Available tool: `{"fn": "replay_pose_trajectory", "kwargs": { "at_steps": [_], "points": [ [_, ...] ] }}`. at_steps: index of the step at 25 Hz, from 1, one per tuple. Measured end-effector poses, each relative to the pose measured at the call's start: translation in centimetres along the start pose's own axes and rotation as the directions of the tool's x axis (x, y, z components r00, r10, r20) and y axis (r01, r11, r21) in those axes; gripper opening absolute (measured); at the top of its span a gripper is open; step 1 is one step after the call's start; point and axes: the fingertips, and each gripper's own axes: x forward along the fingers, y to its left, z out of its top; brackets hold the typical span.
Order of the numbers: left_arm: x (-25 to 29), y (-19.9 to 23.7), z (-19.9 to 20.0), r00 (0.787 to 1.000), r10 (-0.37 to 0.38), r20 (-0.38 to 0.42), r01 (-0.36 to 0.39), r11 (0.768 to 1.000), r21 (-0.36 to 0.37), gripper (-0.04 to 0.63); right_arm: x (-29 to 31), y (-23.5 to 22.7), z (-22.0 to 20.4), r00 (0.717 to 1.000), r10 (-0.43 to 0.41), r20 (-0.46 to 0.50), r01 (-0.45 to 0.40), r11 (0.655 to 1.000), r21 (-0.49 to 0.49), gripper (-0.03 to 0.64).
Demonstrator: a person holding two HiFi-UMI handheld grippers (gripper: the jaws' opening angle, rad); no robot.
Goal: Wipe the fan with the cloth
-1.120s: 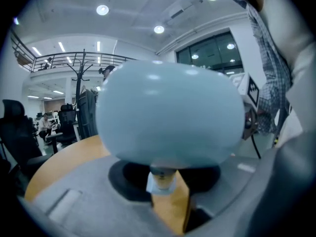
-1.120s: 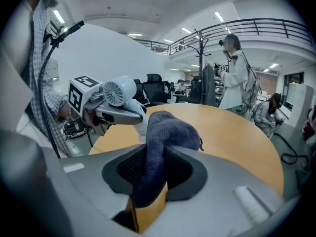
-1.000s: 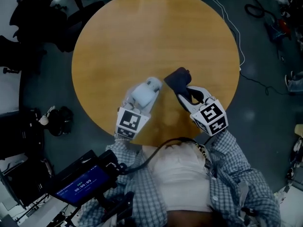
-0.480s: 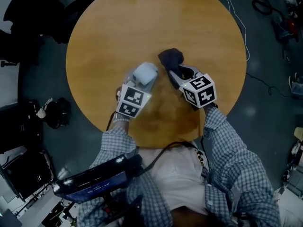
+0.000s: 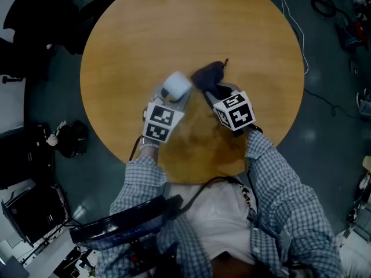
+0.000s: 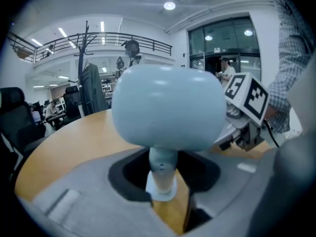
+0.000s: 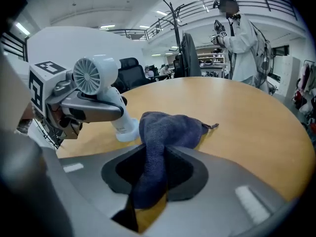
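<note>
A dark grey floor surrounds a round wooden table, with thin cables trailing over the floor past its far right edge. The person stands at the near edge, checked sleeves reaching forward over the tabletop, and a flat screen device hangs at the waist on the left. Both tools meet over the near middle of the table, their marker cubes turned up toward the head camera. The left gripper is closed round the thin stem of the fan, a small pale blue desk fan with a rounded head, which stands upright near the table's middle. In the left gripper view the stem runs down between the jaws, and in the right gripper view the round foot sits on the wood. The right gripper is just to the right of it. Its jaws have just been easing apart, and the cloth runs between them, squeezed into a narrow strip by the pads. The cloth is dark blue and bunched. Its far end is heaped on the tabletop just beside the fan's foot, and a small loop at its far corner lies flat on the wood. Beyond the table, the gripper views show a coat stand and a black office chair.
</note>
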Motion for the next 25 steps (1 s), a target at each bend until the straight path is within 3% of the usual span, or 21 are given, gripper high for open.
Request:
{"fn": "replay_pose_trajectory", "kwargs": {
  "at_steps": [5,10,14,19,22,25],
  "points": [
    [-0.3,0.2,-0.3,1.0,0.004,-0.004,-0.004,0.999,-0.032,0.158,0.1,0.1,0.0,1.0,-0.016,-0.011,0.016,1.0,0.002,0.127],
    [-1.1,-0.1,-1.4,0.999,-0.008,-0.034,0.007,1.0,-0.029,0.21,-1.0,-0.5,0.3,0.998,-0.057,-0.021,0.056,0.996,-0.071,0.179],
    [-3.0,0.2,-2.5,0.999,0.017,-0.027,-0.017,1.0,-0.022,0.207,-3.1,-1.1,2.0,0.992,-0.111,0.064,0.115,0.992,-0.058,0.173],
    [-7.0,1.1,-0.1,0.989,0.106,0.108,-0.102,0.994,-0.039,0.096,-7.4,-1.5,3.6,0.954,-0.23,0.193,0.24,0.97,-0.033,0.04],
    [-11.2,1.0,2.2,0.973,0.132,0.187,-0.126,0.991,-0.045,0.0,-10.8,0.7,4.2,0.948,-0.225,0.225,0.224,0.974,0.027,0.005],
    [-14.6,1.2,3.9,0.959,0.142,0.244,-0.135,0.99,-0.047,-0.002,-13.3,2.8,4.9,0.944,-0.213,0.253,0.208,0.977,0.047,0.005]
  ]
}}
